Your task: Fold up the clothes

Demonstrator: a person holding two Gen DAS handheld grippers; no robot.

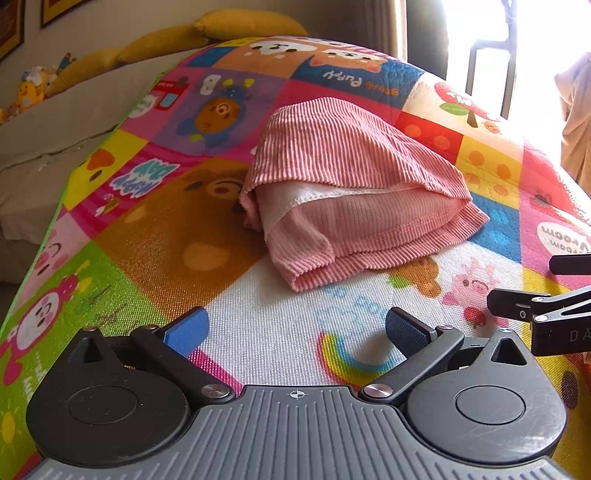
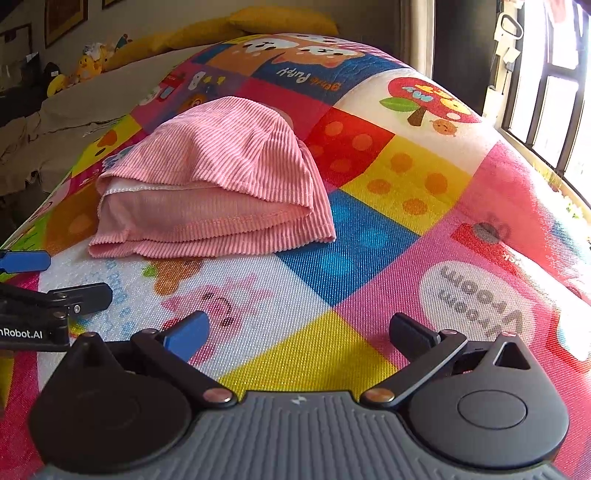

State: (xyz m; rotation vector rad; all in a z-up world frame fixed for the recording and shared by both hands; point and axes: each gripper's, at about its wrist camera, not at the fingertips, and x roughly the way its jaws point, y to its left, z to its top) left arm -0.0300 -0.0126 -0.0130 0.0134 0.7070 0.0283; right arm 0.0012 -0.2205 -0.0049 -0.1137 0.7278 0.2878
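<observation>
Yellow pillows [image 1: 207, 33] at far left, along mat's far edge. Left gripper [image 1: 295, 328] low over colourful play mat [image 1: 155, 229], jaws spread wide, nothing between them. Pink ribbed garment [image 1: 351, 184] folded in bundle at mat's centre, ahead of both grippers, touched by neither; white lining, perhaps inner layer, peeks at fold. Right gripper [image 2: 299, 332] beside left, jaws likewise apart, empty. Bright window [image 2: 554, 92] far right.

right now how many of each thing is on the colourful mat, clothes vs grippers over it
pink ribbed garment, folded in a bundle: 1
grippers over the play mat, left gripper and right gripper, both open and empty: 2
total: 3
</observation>
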